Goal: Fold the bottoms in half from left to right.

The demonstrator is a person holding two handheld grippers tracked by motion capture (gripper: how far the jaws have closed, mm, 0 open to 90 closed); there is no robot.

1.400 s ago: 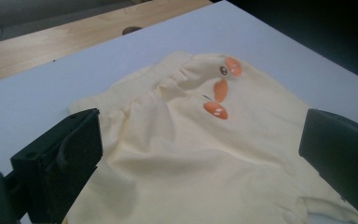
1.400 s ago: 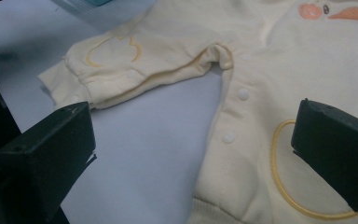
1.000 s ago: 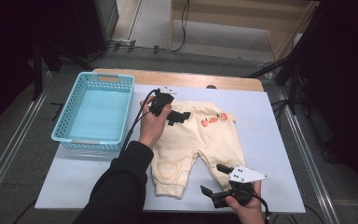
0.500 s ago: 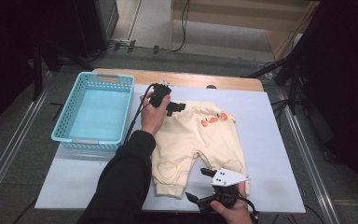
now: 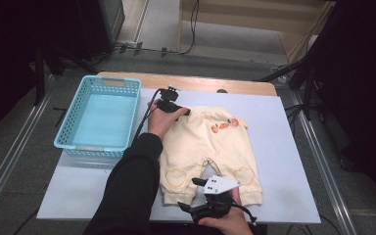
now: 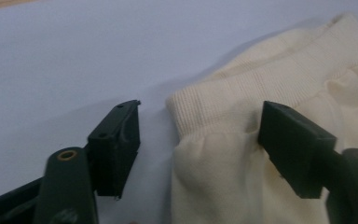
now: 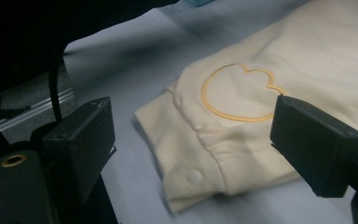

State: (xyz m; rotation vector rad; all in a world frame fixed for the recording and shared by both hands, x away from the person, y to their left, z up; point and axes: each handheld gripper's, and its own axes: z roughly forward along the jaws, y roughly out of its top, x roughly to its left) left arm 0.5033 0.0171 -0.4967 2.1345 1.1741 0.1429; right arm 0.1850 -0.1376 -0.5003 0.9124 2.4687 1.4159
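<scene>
while both hands are reaching over the table, things are looking like this:
pants: the cream baby pants (image 5: 210, 147) are lying flat on the white table (image 5: 284, 161), just beside the blue basket (image 5: 103, 117).
left gripper (image 5: 172, 105): its jaws have just been closing, one on each side of the waistband corner (image 6: 191, 105), not pinching it yet.
right gripper (image 5: 200, 208): its jaws have just been closing a bit, standing wide around the leg cuff (image 7: 182, 140) with the heart patch (image 7: 237, 93), holding nothing.
</scene>
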